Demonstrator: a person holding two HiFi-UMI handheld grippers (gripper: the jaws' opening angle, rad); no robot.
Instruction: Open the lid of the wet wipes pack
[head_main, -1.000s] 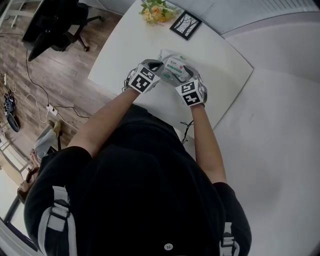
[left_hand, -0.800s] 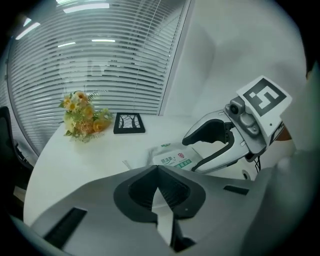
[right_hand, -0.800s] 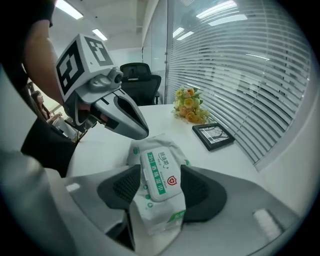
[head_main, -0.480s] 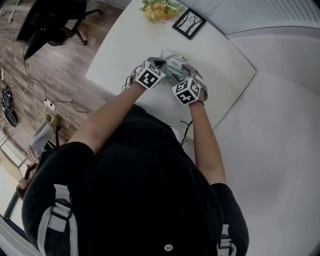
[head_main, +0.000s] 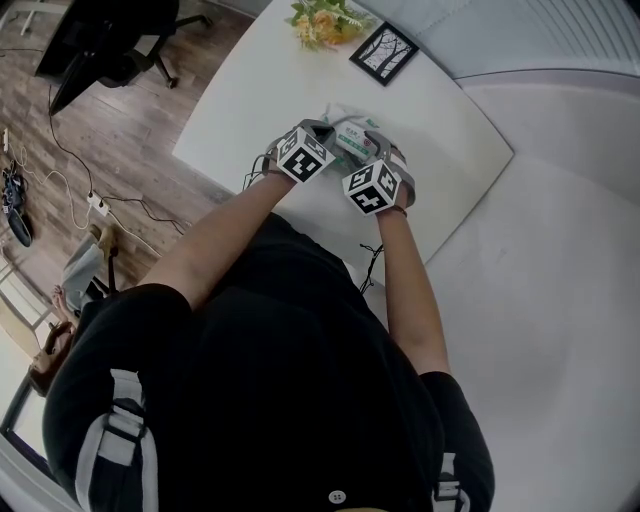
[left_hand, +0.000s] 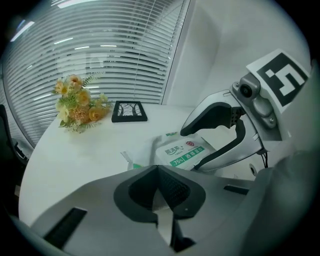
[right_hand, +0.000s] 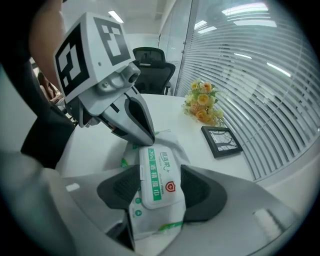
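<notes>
The wet wipes pack (head_main: 352, 140), white with a green-striped hard lid (right_hand: 156, 182), lies low over the white table (head_main: 250, 90) between both grippers. My right gripper (right_hand: 156, 187) straddles it across its width, a pad pressing each long side, and the lid faces up, closed. My left gripper (left_hand: 161, 192) is pinched on a thin white flap at the pack's end; its fingertips (right_hand: 145, 135) meet the pack's far edge in the right gripper view. In the head view the marker cubes hide most of the pack.
A bunch of yellow flowers (head_main: 322, 22) and a small black picture frame (head_main: 384, 52) stand at the table's far side. An office chair (head_main: 110, 40) and cables (head_main: 100, 205) are on the wooden floor to the left. The table's near edge lies just below the grippers.
Both grippers have sunk a little with the pack, and the right gripper's marker cube has rolled to show another face. Both grips look unchanged.
</notes>
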